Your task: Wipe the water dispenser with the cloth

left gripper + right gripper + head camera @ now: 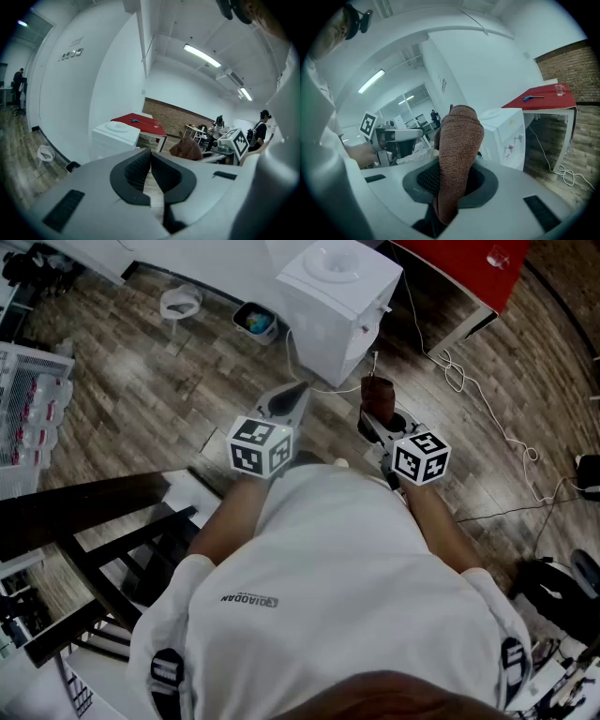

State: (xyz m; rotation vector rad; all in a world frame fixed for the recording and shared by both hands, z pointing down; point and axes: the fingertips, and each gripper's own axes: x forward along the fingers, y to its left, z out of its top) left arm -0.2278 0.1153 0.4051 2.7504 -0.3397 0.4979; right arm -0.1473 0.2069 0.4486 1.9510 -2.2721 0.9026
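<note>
Standing back from the water dispenser (333, 296), the person holds both tools out low in front of the body, and neither one touches it. The right claw (379, 420) is pinching the cloth (378, 393), a brown towelling piece bunched into a thick roll that sticks out past the tips. Its long axis runs along the jaws, pointing forward. The left claw (289, 399) is pressed together at the tips, with nothing in it.

The dispenser is a white box on the wood floor (169, 390), just beside a red worktop (459, 263). It stands ahead of both claws and well apart from them, with bare boards between. From the right claw it lies forward and a little to the left, and the side with the small taps (380, 310) is turned towards that claw. A white cable (469, 381) trails over the floor to the right of that path.

My guess is that wiping has not begun. The cloth-bearing right claw looks slightly the nearer, and it would have to carry the roll straight ahead to meet the tap side or the top.
</note>
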